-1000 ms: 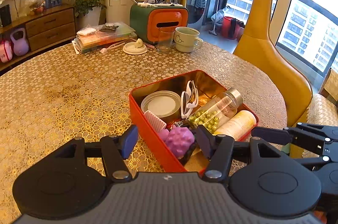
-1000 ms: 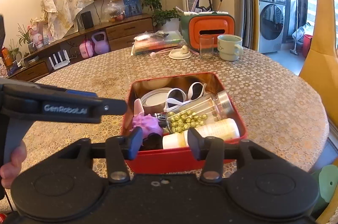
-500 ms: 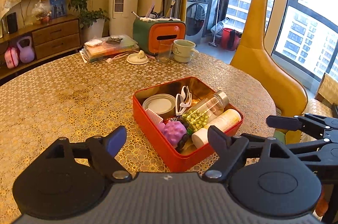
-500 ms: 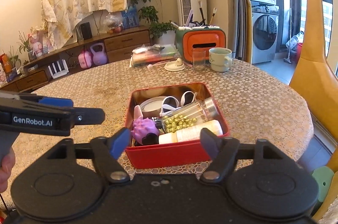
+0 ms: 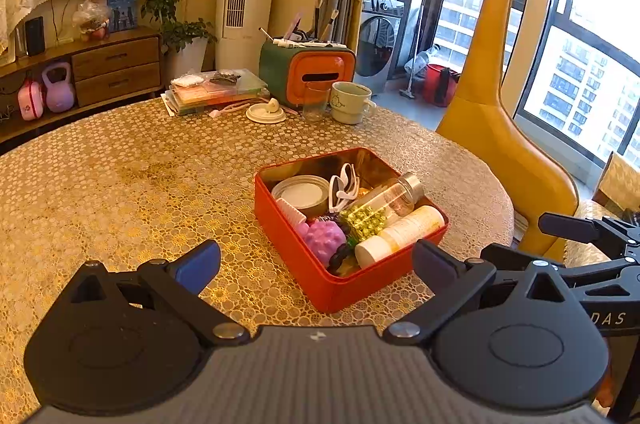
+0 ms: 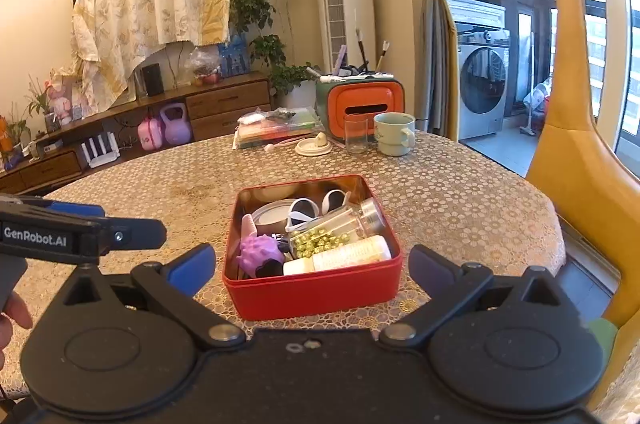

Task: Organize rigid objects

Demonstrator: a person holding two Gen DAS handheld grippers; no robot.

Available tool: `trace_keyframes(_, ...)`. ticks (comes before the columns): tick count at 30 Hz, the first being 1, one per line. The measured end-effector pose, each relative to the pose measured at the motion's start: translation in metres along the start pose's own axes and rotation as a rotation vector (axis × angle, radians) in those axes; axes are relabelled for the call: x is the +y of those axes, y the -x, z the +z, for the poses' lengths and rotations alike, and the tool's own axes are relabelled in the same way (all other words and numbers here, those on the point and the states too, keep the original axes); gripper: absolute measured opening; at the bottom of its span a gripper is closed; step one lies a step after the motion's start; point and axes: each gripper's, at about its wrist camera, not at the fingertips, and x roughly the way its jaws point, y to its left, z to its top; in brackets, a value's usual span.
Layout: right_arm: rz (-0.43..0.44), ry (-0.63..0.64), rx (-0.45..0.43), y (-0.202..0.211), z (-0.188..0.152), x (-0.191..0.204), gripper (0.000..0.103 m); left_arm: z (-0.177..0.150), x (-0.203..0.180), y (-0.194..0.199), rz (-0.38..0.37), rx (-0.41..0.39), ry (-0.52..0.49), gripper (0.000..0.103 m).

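Note:
A red tin box (image 5: 280,228) (image 6: 316,294) sits on the round table. It holds a purple spiky ball (image 5: 325,239) (image 6: 260,252), a clear jar of gold beads (image 5: 380,202) (image 6: 332,228), a white bottle (image 5: 400,231) (image 6: 340,256), white sunglasses (image 5: 345,184) (image 6: 316,206), a round tin lid (image 5: 301,193) and a pink comb (image 5: 291,213). My left gripper (image 5: 316,264) is open and empty, held back from the box's near corner. My right gripper (image 6: 312,268) is open and empty in front of the box.
At the table's far edge stand an orange and green tissue box (image 5: 308,74), a glass (image 5: 314,100), a mug (image 5: 350,102), a white lid (image 5: 265,112) and stacked flat cases (image 5: 216,90). A yellow giraffe figure (image 5: 496,96) stands right of the table.
Both grippers have opened wide and pulled back and up from the box. The objects stay in the box.

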Motion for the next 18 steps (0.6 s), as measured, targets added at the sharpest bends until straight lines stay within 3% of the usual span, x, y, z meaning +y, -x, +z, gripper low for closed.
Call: trace_keyframes(18, -0.012, -0.068, -0.007, 0.009, -0.011, -0.01, 0.103, -0.012, -0.004, 0.005, 0.021, 0.003, -0.024, 0.103)
